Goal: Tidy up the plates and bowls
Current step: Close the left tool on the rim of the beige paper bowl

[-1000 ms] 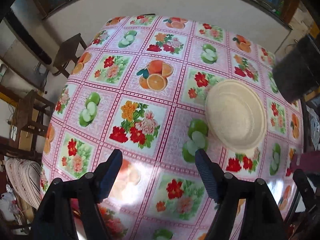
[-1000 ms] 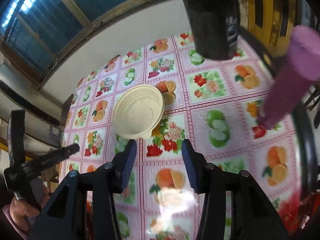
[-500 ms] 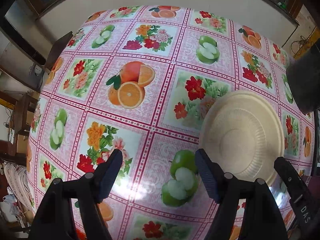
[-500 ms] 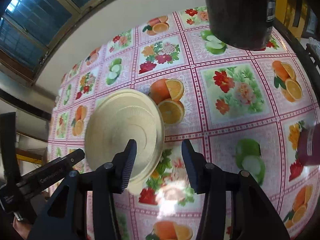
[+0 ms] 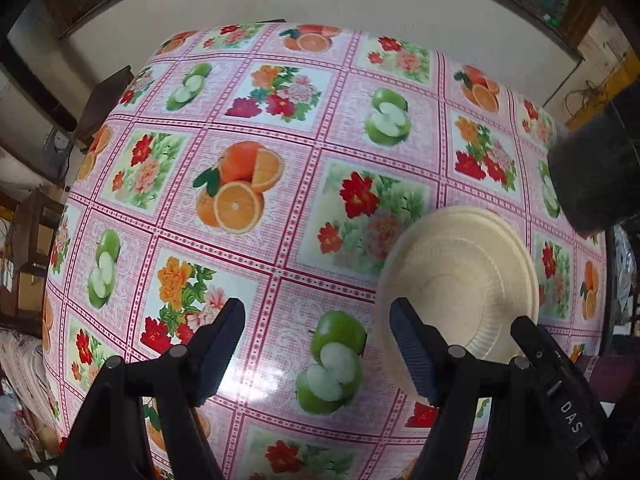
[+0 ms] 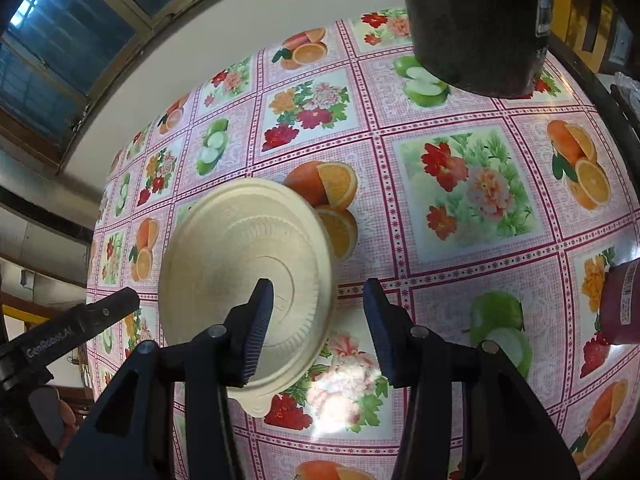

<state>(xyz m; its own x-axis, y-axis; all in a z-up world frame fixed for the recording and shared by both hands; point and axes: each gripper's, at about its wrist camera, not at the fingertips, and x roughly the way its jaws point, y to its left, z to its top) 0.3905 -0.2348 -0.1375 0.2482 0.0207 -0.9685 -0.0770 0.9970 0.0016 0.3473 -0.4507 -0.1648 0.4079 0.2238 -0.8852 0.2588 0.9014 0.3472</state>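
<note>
Surface (image 6: 472, 240): fruit-print oilcloth, glossy. Dark container (image 6: 476, 20): far right edge. Plate (image 6: 244, 280): cream, shallow, ribbed, toward right edge, flat; probably light, thin, slippery; pinch at rim. Right gripper (image 6: 316, 328): fingers spread, straddling plate's rim, empty. Left gripper (image 5: 316, 344): fingers spread, empty, beside plate.

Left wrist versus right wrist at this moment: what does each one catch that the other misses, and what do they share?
Only the left wrist view shows the wooden furniture off the table's left edge. Only the right wrist view shows the blue window panes, the purple container at the right edge, and the bowl's small tab. Both show the cream bowl, the fruit-print tablecloth, the big dark container, and both open grippers: left gripper, right gripper.
</note>
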